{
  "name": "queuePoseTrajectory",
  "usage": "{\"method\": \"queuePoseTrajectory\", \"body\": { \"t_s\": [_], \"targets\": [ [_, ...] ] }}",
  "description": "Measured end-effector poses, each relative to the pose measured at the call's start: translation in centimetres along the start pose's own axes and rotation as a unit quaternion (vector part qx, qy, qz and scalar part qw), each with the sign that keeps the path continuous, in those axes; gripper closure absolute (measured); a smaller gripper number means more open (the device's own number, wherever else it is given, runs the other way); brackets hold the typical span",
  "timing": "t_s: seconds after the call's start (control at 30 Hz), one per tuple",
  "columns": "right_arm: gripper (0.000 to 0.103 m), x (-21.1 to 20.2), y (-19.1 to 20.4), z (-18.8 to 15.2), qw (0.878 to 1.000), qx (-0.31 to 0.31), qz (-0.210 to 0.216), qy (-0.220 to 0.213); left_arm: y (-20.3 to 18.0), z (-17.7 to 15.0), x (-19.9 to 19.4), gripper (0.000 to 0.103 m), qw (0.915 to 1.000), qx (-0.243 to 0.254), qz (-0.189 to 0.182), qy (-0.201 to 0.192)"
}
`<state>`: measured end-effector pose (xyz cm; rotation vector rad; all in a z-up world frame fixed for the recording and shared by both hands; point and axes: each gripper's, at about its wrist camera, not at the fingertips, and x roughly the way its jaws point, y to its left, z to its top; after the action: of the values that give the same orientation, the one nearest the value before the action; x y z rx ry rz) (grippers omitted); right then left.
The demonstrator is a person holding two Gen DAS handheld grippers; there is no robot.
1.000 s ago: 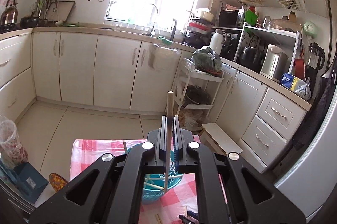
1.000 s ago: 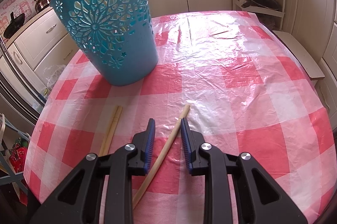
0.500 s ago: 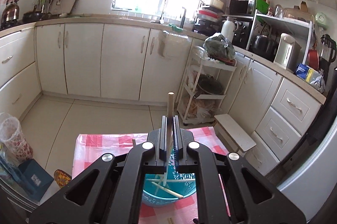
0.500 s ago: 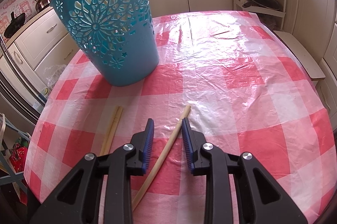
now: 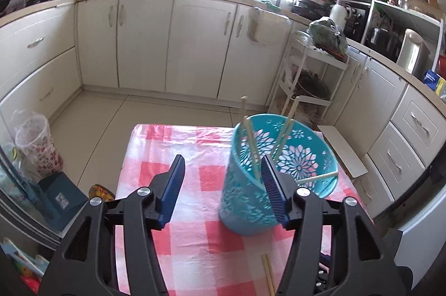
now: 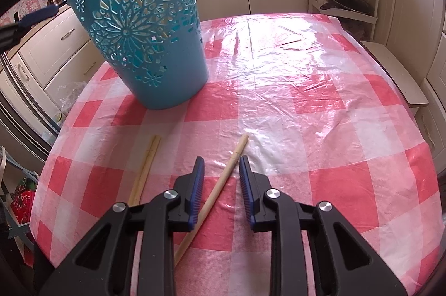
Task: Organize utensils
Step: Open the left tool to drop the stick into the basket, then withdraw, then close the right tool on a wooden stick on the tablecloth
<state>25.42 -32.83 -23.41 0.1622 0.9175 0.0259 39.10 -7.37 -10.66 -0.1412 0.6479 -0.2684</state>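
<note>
2 grippers show, both with jaws apart. The left gripper (image 5: pixel 223 184) is spread wide and holds nothing; it hangs above the table (image 5: pixel 192 156), with its right finger in front of the near rim of the basket (image 5: pixel 251 201). This teal, flower-cut basket stands upright on the red-and-white check cloth and holds 3 sticks (image 5: pixel 249 137): 2 lean up past the rim and 1 lies low across the inside.

The right gripper (image 6: pixel 222 184) sits low over the cloth, its jaws parted on either side of a single stick (image 6: pixel 220 181) that lies flat and slants between the blue pads; whether either pad touches it I cannot tell. Just left of it lies a pair (image 6: pixel 145 170) of sticks, side by side and touching each other. From this view the basket (image 6: pixel 145 45) stands well beyond both, toward the table's far left.
</note>
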Motion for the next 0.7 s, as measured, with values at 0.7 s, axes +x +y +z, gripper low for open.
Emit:
{"method": "queuePoseTrajectory", "body": {
  "t_s": [0.7],
  "targets": [
    [0.097, -0.7, 2.5, -0.5, 0.995, -0.093, -0.022, 0.033, 5.0, -11.0, 4.7, 0.033, 0.9951, -0.044, 0.048, 0.074]
  ]
}}
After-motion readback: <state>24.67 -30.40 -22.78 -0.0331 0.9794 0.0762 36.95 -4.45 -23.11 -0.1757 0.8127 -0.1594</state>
